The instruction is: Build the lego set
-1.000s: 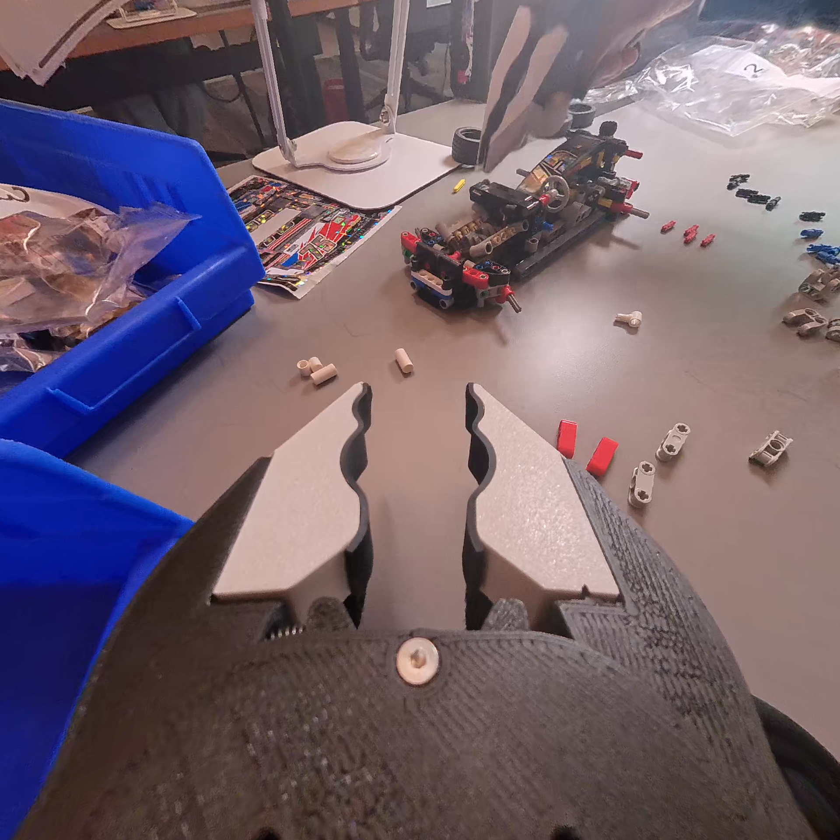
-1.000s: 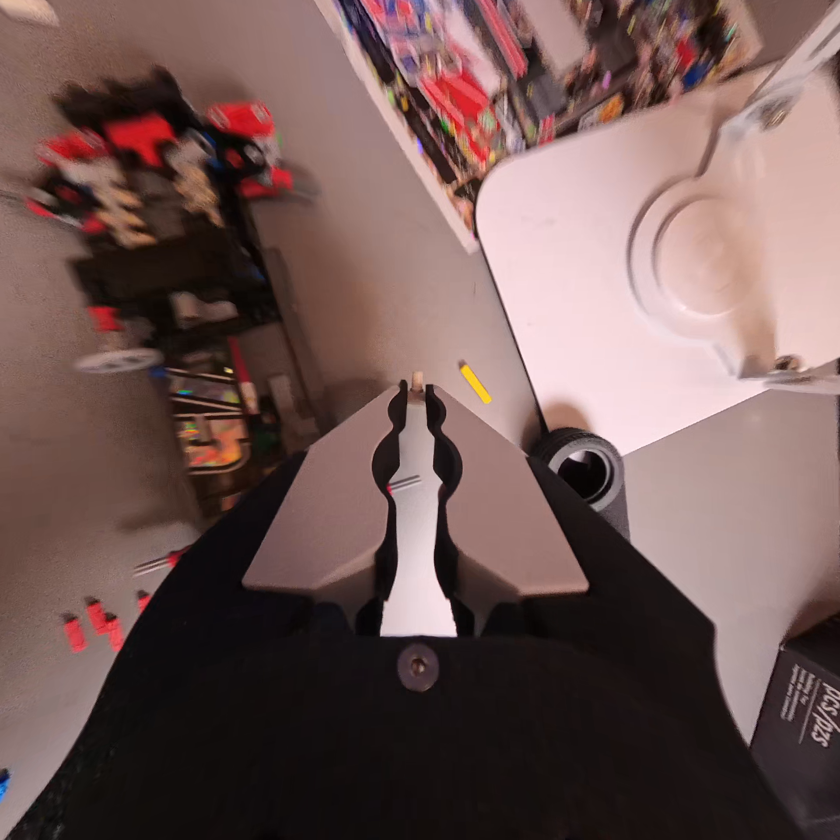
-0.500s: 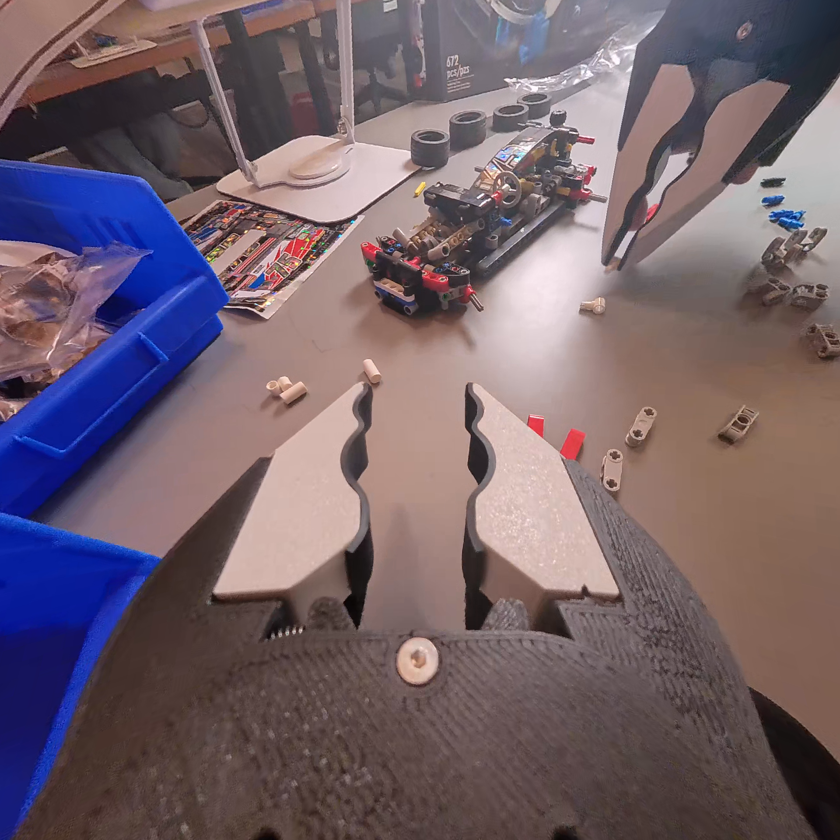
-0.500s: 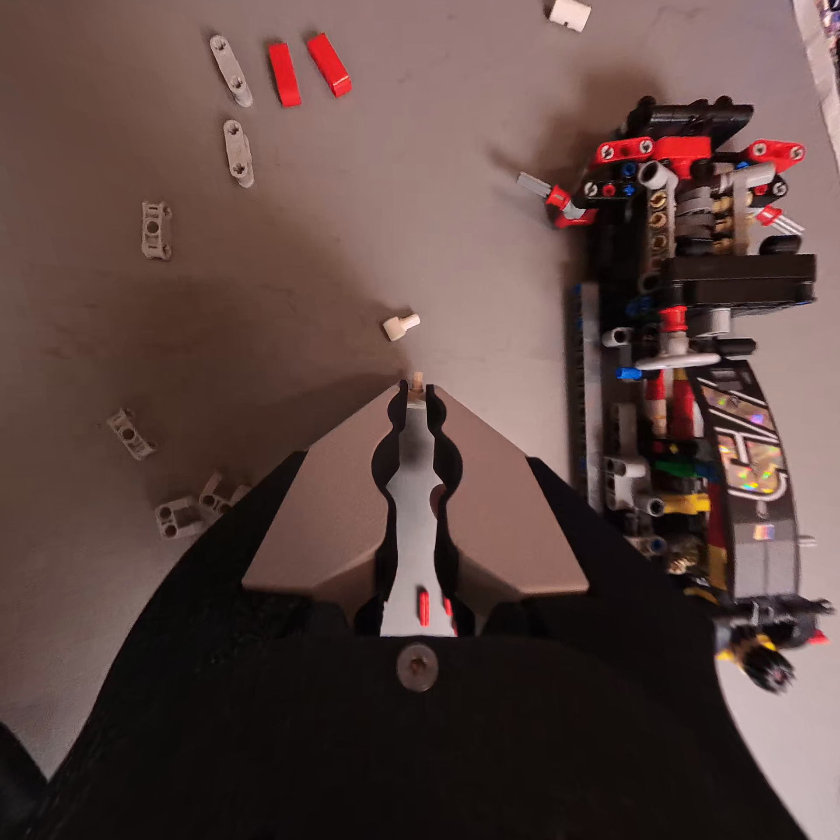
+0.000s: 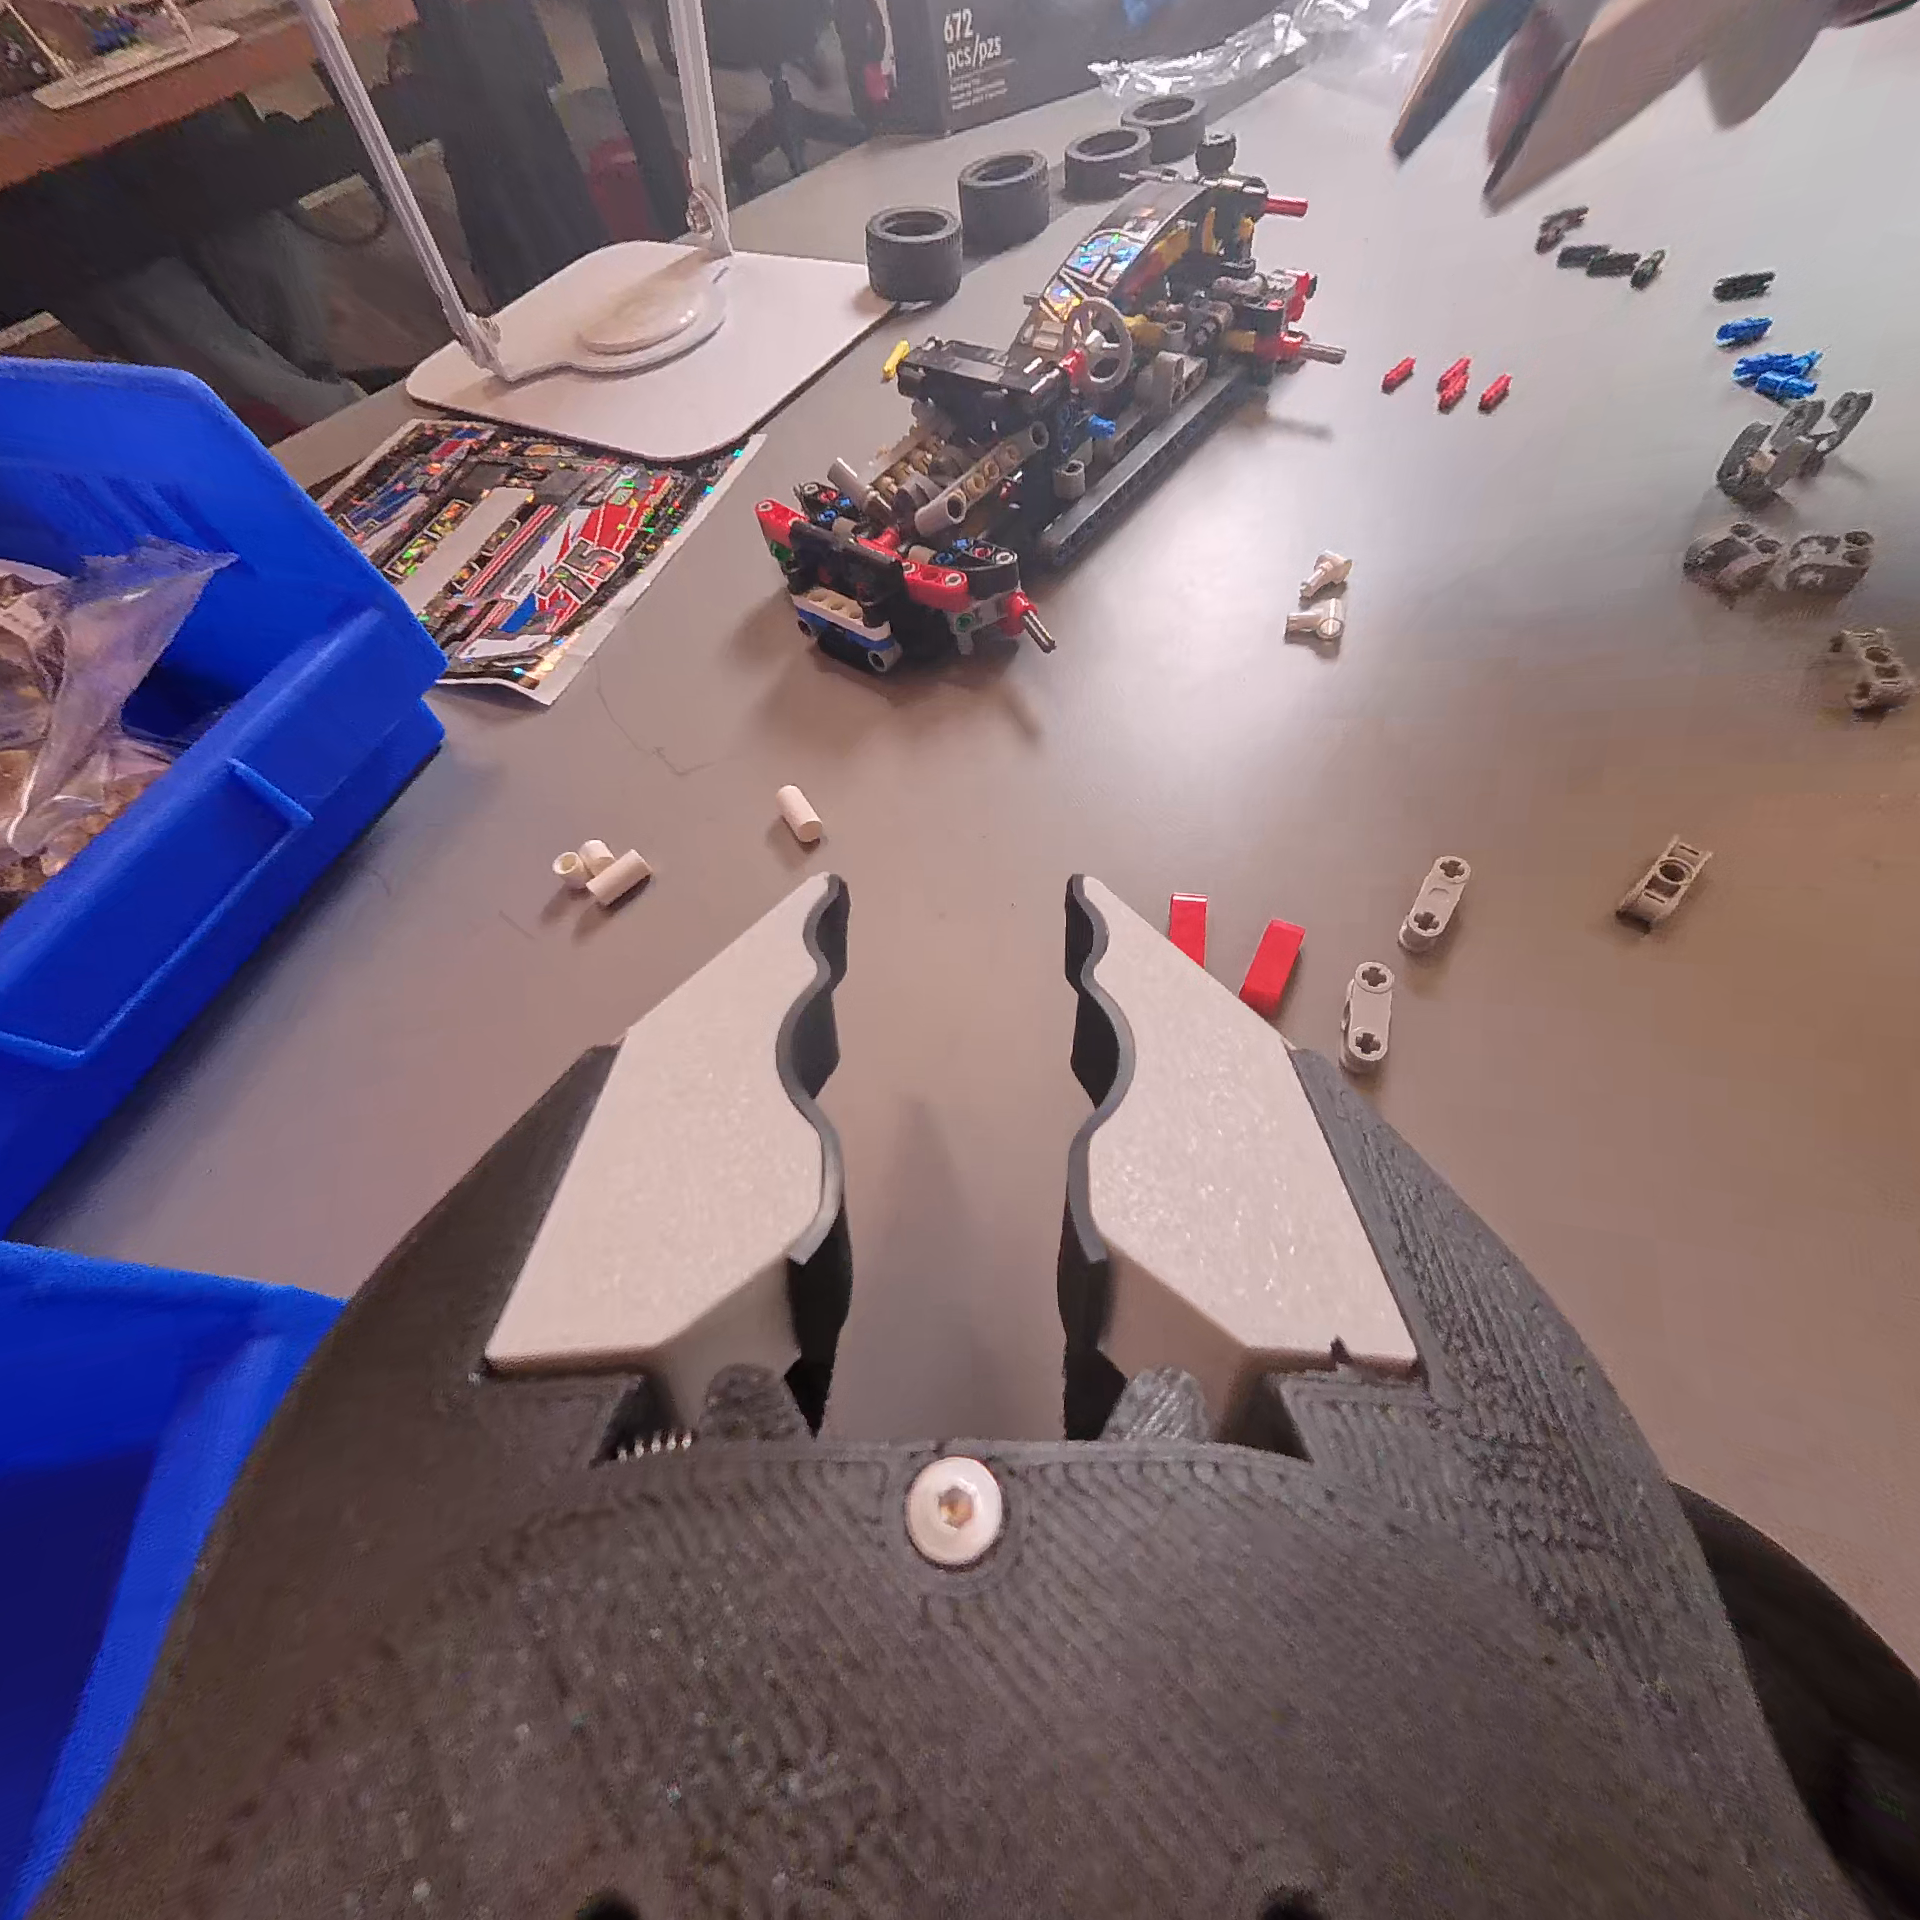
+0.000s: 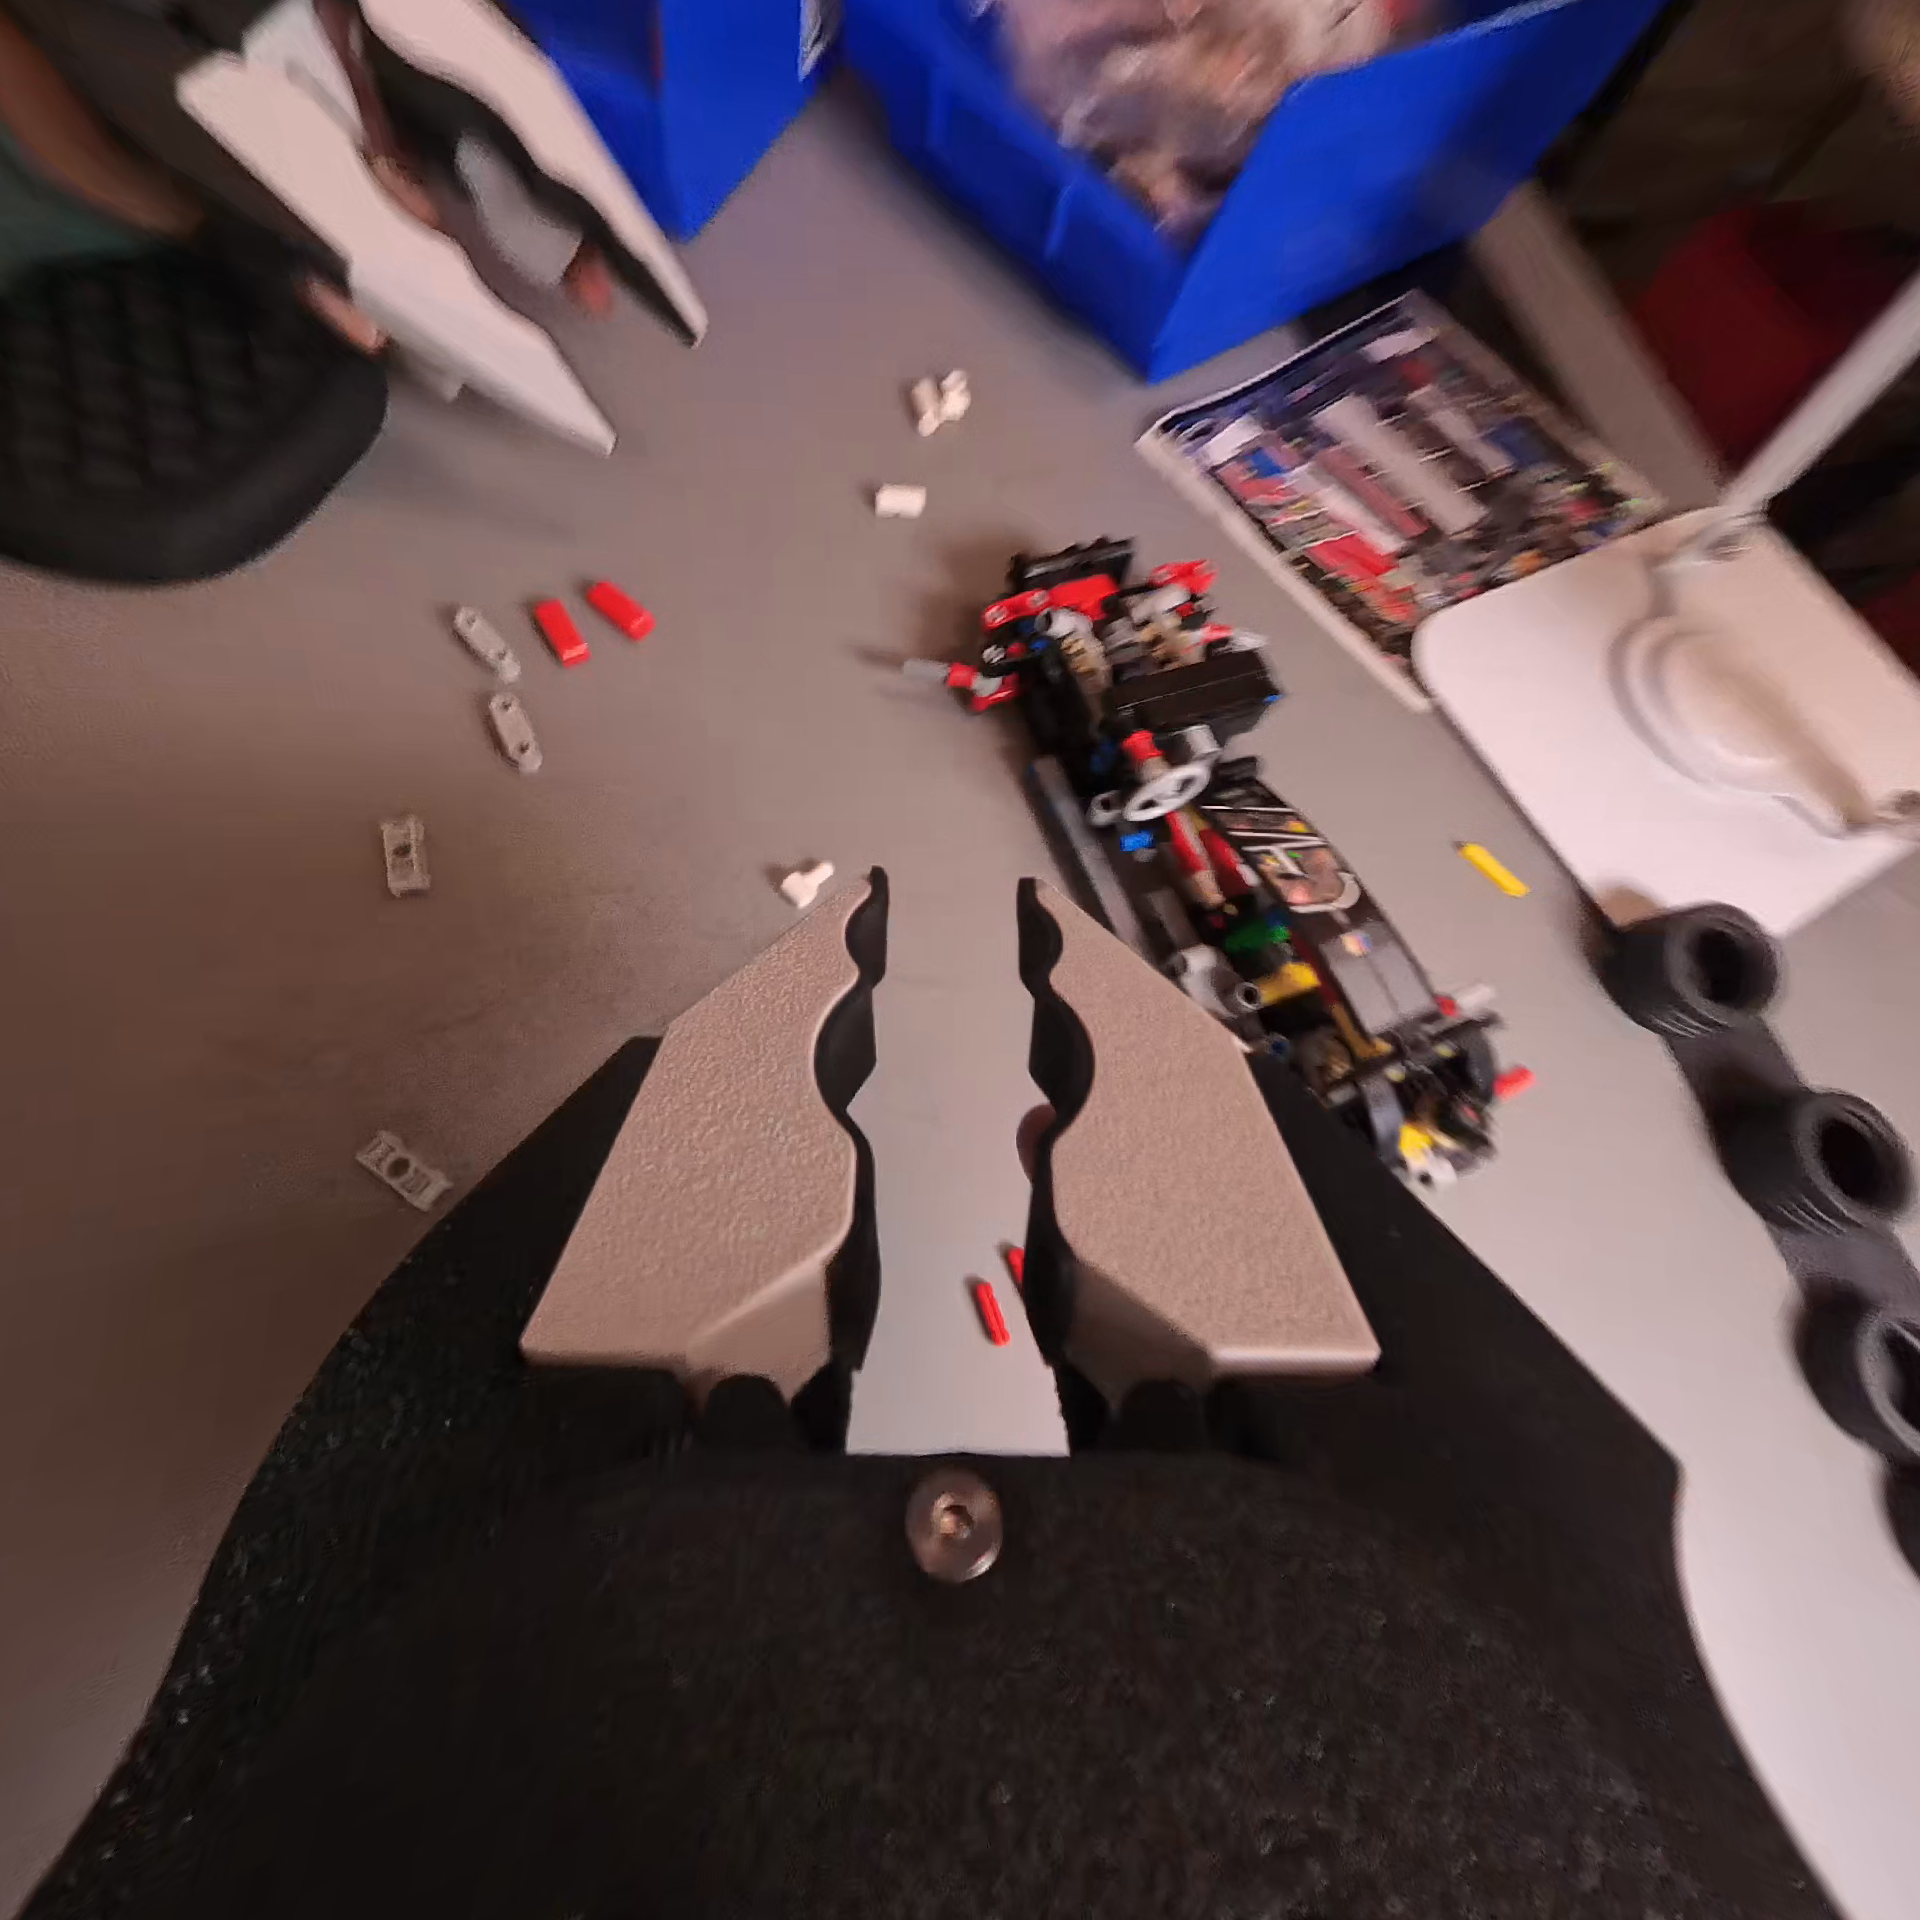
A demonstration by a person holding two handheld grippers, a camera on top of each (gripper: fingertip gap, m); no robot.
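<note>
The part-built Lego car chassis (image 5: 1039, 447) lies on the grey table, also in the right wrist view (image 6: 1195, 831). My left gripper (image 5: 951, 904) is open and empty, low over the table in front of the chassis. My right gripper (image 6: 951, 904) is open and empty, high above the table beside the chassis; it shows blurred at the top right of the left wrist view (image 5: 1444, 171). Two small beige pins (image 5: 1320, 597) lie side by side right of the chassis, near my right gripper's left fingertip (image 6: 805, 883). Two red pieces (image 5: 1236, 951) lie by my left gripper's right finger.
Blue bins (image 5: 208, 644) with bagged parts stand at the left. A sticker sheet (image 5: 520, 540), a white lamp base (image 5: 644, 343) and black tyres (image 5: 914, 249) lie behind the chassis. Small white tubes (image 5: 603, 868), grey connectors (image 5: 1434, 904), red pins (image 5: 1444, 379) and blue pins (image 5: 1777, 369) are scattered around. My right fingertips sit around 20 cm from my left ones.
My right gripper has opened and let go of the small beige pin, which now lies beside the other one. It has risen and swung away. My left gripper stays open.
</note>
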